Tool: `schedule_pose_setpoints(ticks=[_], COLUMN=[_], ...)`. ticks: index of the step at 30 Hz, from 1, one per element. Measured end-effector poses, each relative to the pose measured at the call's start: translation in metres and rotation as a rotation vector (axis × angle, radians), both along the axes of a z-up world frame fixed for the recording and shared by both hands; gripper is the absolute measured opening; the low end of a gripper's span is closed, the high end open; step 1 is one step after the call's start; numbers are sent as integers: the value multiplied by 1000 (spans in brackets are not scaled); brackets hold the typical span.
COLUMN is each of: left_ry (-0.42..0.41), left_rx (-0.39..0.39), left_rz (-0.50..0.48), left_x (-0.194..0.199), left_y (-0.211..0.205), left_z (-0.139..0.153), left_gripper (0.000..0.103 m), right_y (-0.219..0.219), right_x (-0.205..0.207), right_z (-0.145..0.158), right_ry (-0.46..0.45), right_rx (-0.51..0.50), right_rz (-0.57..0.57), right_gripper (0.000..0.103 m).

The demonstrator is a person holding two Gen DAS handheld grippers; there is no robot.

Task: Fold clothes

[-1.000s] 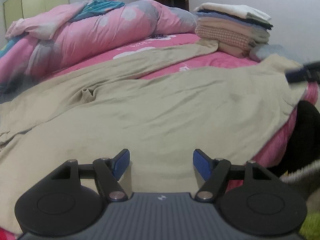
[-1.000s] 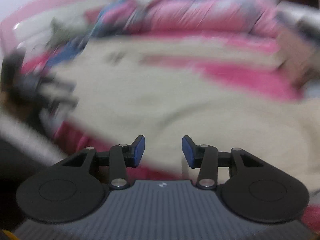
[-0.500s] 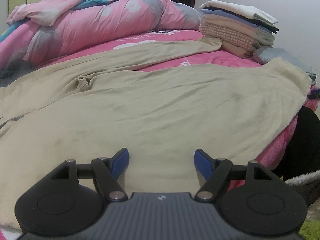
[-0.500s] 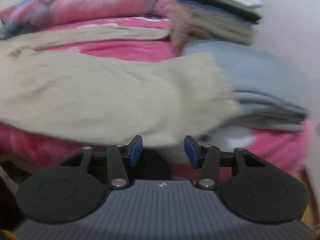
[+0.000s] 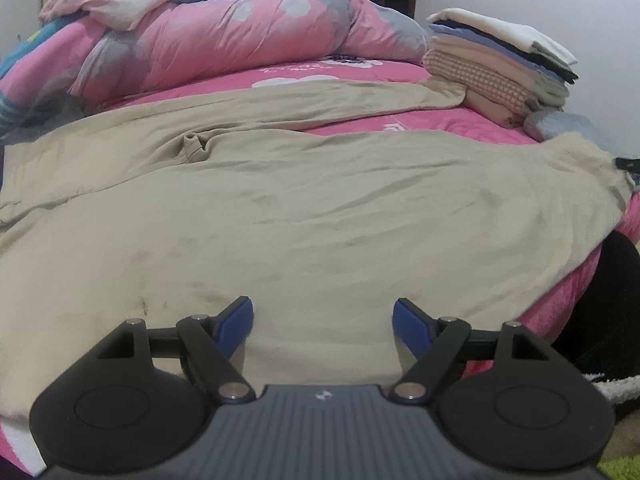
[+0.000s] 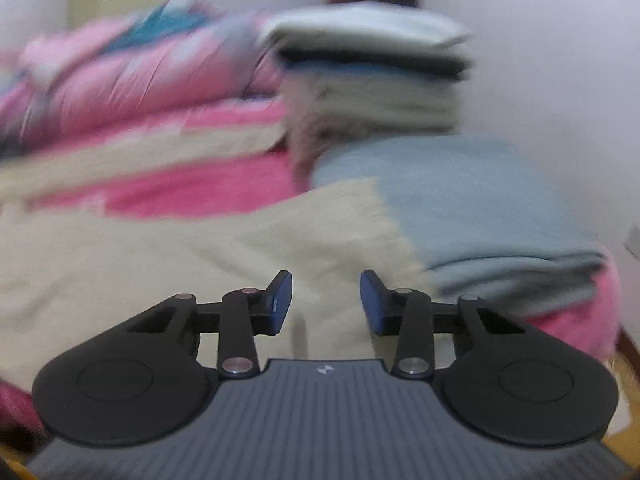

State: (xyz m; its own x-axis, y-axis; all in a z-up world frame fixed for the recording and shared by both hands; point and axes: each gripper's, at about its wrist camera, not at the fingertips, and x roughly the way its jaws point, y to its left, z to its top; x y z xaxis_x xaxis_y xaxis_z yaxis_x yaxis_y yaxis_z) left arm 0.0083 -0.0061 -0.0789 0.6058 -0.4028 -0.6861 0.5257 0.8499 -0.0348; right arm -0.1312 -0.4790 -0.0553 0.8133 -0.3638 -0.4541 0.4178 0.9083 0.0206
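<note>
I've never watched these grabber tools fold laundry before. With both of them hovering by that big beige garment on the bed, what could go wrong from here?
1. The right gripper, jaws closing with nothing pinched yet, sits where the beige garment overlaps a grey-blue folded cloth; it might catch both.
2. The garment's corner hangs off the pink bed; a tug could slide it down.
3. A far fold could bump the stack of folded clothes.

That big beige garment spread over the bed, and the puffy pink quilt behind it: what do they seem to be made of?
The beige garment looks like thin woven cloth, perhaps cotton, matte: it lies flat with soft shallow creases. The pink quilt looks like smooth, slightly shiny printed fabric over padding, since it bulges and catches light.
</note>
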Motion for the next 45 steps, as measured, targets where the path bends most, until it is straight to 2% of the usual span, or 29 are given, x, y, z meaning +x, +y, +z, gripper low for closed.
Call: schedule_pose_setpoints(ticks=[2,4,8,10,12,16,18,22,27,32,36,40,45], left_ry=[9,15,28,35,49,61,51,59,56,46,69,102,130], left_rx=[-11,-20,-38,-48,-63,-78,-75,-71,-22,24,53,106,152], left_rz=[15,30,83,133,190,288,319,364,358,348,369,410,430], left_x=[2,0,-4,-5,-6,-9,-13,-14,-10,-5,-2,2,2], left_y=[0,1,10,17,24,38,42,49,40,26,23,20,13], left_z=[1,2,8,13,17,23,24,21,22,24,20,16,15], left_gripper=[80,80,80,81,86,87,92,95,98,101,102,103,103], right_y=[9,18,39,58,81,132,152,176,198,209,214,215,215], right_x=[-13,-18,3,21,34,59,64,77,80,87,88,93,91], right_z=[9,12,6,-1,-6,-15,-18,-22,-29,-30,-28,-34,-35], right_ry=[-68,-124,-189,-177,-160,-111,-79,17,121,164,187,222,208], right_rx=[-24,-2,159,235,280,298,295,279,253,199,172,165,191], right_rz=[-19,-9,97,185,270,415,459,470,408,354,338,315,300], right_gripper=[45,53,67,79,86,96,102,102,102,102,102,102,102])
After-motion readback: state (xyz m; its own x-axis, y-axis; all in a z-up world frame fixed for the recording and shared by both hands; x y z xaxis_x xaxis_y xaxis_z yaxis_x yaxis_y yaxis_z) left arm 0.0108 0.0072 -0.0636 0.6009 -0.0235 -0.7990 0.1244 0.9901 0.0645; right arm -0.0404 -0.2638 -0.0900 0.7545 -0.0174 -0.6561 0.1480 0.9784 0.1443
